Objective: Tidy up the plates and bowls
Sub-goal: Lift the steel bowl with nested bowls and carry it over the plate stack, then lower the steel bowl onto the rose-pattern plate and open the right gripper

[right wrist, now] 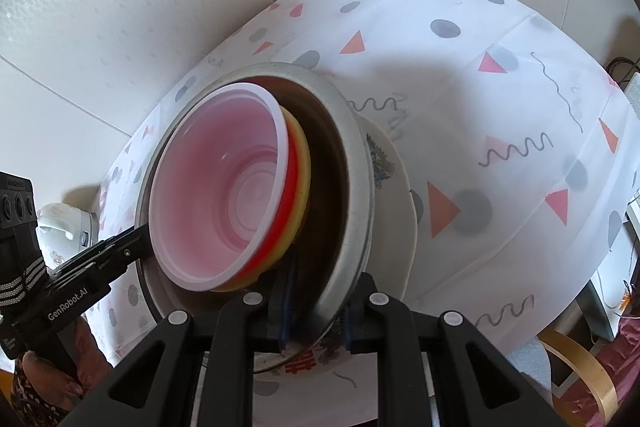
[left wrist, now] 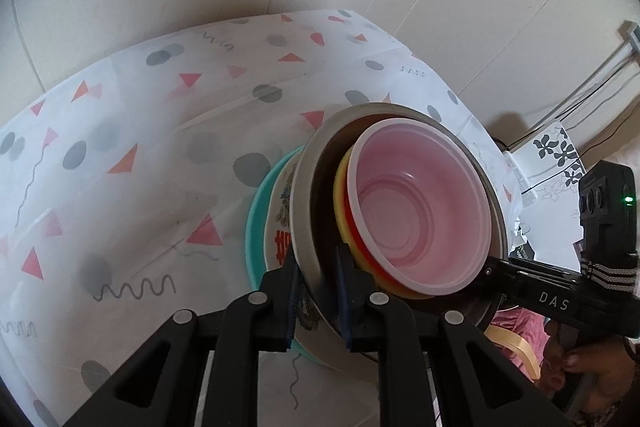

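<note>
left gripper (left wrist: 318, 293): jaws clamped on rim of round grey metal bowl (left wrist: 308, 195). right gripper (right wrist: 316, 303): clamped on opposite rim of same bowl. nested inside: translucent pink plastic bowl (left wrist: 420, 203) over red and yellow bowls. metal bowl sits on white printed ceramic plate (left wrist: 282, 203), atop round teal plate (left wrist: 254, 223), on white patterned tablecloth (left wrist: 140, 147). stack lies between grippers, equally near both; likely two-handed lift, keep level.

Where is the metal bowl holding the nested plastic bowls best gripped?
By its flat rim, from opposite sides. The metal bowl is wide and loaded; the left tongs and right tongs already pinch its thin wall there, clear of the pink bowl.
</note>
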Demonstrator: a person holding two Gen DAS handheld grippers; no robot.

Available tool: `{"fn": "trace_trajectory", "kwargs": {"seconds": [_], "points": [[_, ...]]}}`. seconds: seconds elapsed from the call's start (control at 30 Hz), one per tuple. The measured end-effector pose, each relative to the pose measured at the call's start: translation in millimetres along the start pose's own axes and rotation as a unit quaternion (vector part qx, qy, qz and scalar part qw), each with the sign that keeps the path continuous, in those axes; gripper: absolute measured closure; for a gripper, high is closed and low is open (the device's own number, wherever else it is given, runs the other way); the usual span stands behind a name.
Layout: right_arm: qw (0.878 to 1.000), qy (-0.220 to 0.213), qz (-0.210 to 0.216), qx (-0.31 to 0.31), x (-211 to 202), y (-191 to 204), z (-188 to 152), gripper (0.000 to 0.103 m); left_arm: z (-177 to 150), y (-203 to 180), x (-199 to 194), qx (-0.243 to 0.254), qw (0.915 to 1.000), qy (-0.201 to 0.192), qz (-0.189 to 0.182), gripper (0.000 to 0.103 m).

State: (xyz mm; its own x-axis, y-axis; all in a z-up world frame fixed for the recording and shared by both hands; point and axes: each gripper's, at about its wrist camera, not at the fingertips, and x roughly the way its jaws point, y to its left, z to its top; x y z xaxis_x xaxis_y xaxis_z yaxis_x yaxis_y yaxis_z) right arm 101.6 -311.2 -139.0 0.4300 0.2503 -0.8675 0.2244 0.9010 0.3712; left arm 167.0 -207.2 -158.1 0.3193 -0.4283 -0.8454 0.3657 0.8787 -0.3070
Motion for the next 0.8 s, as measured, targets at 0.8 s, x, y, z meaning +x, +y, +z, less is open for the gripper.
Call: {"fn": "trace_trajectory", "kwargs": {"seconds": [0.8], "points": [[0.999,-0.029,-0.010,0.028,-22.9,-9.0,-15.9,0.079,-19.5,-8.9,-15.1,0.002,0.9999,-0.005,0.011,0.082]]}}
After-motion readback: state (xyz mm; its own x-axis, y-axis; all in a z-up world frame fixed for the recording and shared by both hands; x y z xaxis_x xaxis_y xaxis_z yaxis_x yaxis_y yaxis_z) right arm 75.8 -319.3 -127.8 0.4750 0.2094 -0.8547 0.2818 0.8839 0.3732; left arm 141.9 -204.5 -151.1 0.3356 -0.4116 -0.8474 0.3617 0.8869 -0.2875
